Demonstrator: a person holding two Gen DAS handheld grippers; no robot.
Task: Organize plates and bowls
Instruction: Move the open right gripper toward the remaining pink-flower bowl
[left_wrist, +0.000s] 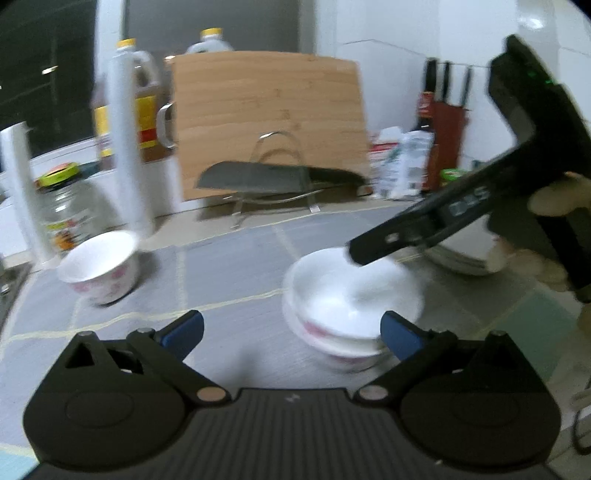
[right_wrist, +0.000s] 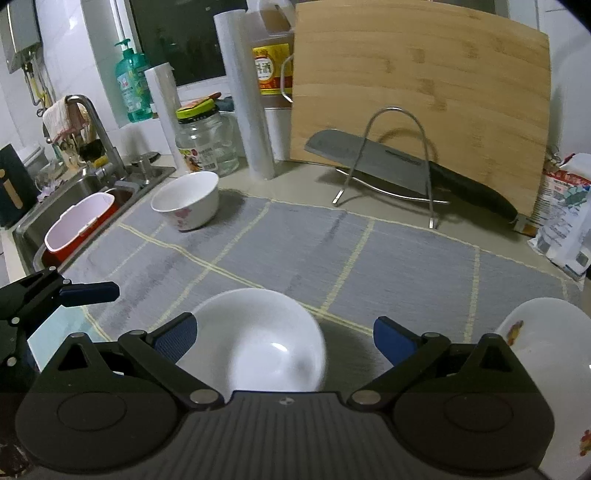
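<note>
Both tools gape wide, empty: left tool (left_wrist: 291, 328) and right tool (right_wrist: 284, 334) beside stacked bowls (left_wrist: 351, 306).

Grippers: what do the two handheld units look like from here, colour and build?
Both match: the left gripper and right gripper have matte black ribbed bodies, round pivot housings, black linkage arms with silver pins, and blue pads on the jaws. In the left wrist view, the right unit's black housing shows small green lights.

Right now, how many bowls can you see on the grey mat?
3 at least: a lone flowered bowl at the mat's far corner near the sink, and two stacked bowls near the front; more could hide in the stack.
</note>
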